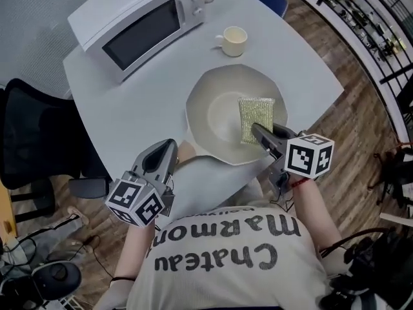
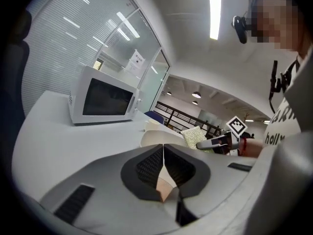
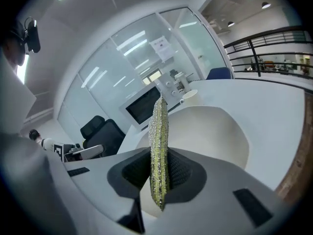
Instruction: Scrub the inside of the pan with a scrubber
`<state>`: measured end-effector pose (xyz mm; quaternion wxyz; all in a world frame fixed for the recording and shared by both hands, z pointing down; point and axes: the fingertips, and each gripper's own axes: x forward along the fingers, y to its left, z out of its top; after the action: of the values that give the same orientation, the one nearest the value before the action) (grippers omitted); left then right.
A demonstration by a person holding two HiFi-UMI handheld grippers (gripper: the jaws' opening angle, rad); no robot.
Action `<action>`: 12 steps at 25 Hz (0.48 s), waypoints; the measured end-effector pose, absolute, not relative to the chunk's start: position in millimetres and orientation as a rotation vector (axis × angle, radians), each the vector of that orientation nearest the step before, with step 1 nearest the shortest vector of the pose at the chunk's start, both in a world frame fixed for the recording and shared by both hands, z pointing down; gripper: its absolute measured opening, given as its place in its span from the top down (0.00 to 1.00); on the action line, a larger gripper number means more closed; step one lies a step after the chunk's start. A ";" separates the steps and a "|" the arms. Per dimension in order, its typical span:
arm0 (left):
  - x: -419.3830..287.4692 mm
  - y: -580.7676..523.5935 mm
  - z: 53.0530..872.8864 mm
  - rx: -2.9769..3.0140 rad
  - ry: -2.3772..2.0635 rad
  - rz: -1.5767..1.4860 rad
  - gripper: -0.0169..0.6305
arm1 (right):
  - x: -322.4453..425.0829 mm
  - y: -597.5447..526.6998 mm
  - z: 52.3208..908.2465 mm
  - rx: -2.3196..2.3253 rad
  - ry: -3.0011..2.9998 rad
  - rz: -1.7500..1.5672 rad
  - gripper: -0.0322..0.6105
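On the bench (image 1: 129, 108), the pan (image 1: 197, 112) lies mid-table with its wooden handle (image 1: 187, 152) pointing toward the person, the microwave (image 1: 139, 24) and cup (image 1: 233, 41) well apart beyond its far rim. The scrubber (image 1: 255, 118) hangs over the bowl's right half, its long axis in line with the right gripper (image 1: 259, 132), whose fingers pinch its near end, so the bare bowl lies ahead and left. The left gripper (image 1: 169, 150), fingers pressed together, sits at the handle's end; whether it grips it is unclear.
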<state>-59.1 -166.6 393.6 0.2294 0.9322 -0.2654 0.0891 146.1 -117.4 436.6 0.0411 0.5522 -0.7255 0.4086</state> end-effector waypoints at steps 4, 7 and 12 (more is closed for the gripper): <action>-61.7 -165.1 399.7 2.543 -0.743 0.292 0.94 | 123.9 -149.9 444.0 1.532 -2.287 1.248 0.86; -58.8 -162.5 405.8 2.529 -0.758 0.390 0.89 | 107.2 -178.1 445.5 1.369 -2.353 1.234 0.86; -43.9 -148.5 427.5 2.555 -0.681 0.766 0.61 | 93.7 -218.2 441.6 1.186 -2.453 1.190 0.86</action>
<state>-43.9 -148.5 427.5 0.1931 0.9107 -0.2426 0.2729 93.7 -218.2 441.6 0.0840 0.3975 -0.8222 0.3987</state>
